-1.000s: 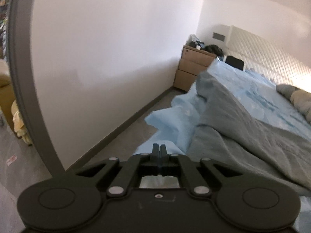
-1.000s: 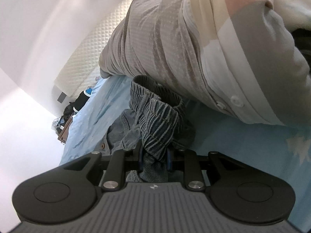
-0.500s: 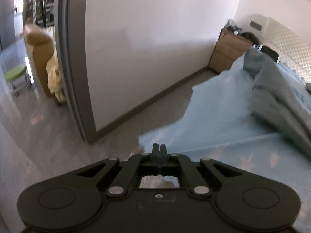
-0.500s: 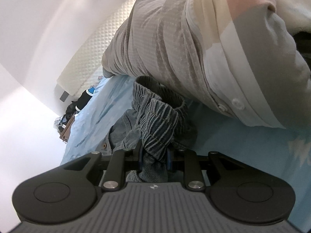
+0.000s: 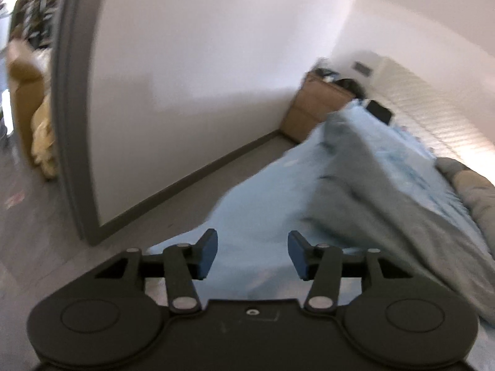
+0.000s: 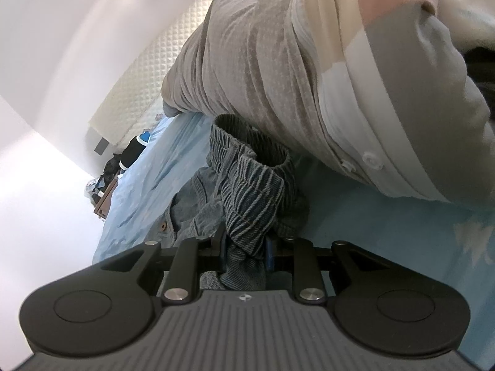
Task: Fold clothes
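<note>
The right gripper has its fingers clenched on the ribbed waistband of a crumpled pair of blue denim trousers, which lies bunched on the pale blue patterned bed sheet just below a heap of beige and grey shirts. The left gripper has just been opening; its blue-padded fingers stand released with nothing between them, over the sheet's edge beside a grey quilted blanket.

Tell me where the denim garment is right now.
In the right wrist view the denim garment is bunched on the light blue bedsheet, its elastic waistband clamped in the right gripper, just below the beige clothes pile.
</note>
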The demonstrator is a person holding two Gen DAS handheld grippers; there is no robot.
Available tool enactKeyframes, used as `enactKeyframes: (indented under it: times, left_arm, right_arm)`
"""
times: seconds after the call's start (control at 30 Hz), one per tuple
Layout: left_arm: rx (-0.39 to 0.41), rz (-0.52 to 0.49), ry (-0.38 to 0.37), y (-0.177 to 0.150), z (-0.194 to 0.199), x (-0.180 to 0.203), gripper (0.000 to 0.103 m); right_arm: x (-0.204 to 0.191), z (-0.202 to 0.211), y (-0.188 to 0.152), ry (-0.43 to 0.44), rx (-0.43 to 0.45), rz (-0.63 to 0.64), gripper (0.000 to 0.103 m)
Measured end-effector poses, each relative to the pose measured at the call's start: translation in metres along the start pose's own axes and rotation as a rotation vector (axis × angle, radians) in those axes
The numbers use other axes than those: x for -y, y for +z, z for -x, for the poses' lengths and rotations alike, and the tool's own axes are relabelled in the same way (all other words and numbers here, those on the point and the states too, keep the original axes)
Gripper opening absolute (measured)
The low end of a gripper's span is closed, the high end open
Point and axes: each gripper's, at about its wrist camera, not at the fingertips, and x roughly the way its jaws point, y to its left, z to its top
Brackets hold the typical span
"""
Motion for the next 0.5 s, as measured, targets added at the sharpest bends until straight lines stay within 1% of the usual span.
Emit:
enactKeyframes:
  times: [0.07,0.13,0.2,0.3,0.37,0.43,0.5]
  left_arm:
    - [0.001,-0.017,-0.054,0.005,-0.001,0.022,0.051]
    - [-0.019,-0.004,-0.117,0.009,-0.008,0.045,0.052]
    - [-0.058,0.037,-0.184,0.012,-0.022,0.066,0.052]
    - [-0.102,0.099,-0.268,0.015,-0.044,0.095,0.052]
    - [-0.136,0.128,-0.288,0.016,-0.061,0.112,0.053]
    - [-0.177,0.177,-0.285,0.015,-0.078,0.122,0.053]
    - [-0.208,0.234,-0.288,0.013,-0.093,0.127,0.053]
  right_arm:
    - [-0.002,0.002,0.001,-0.003,-0.008,0.01,0.029]
    - [-0.003,0.006,0.002,-0.007,-0.017,0.015,0.032]
    - [-0.003,0.011,0.003,-0.014,-0.029,0.014,0.04]
    - [0.0,0.021,0.002,0.002,-0.047,-0.001,0.045]
    - [0.002,0.027,0.003,0.015,-0.055,0.002,0.045]
    - [0.004,0.03,0.004,0.007,-0.052,0.001,0.048]
    - [0.009,0.026,0.004,-0.01,-0.078,-0.015,0.051]
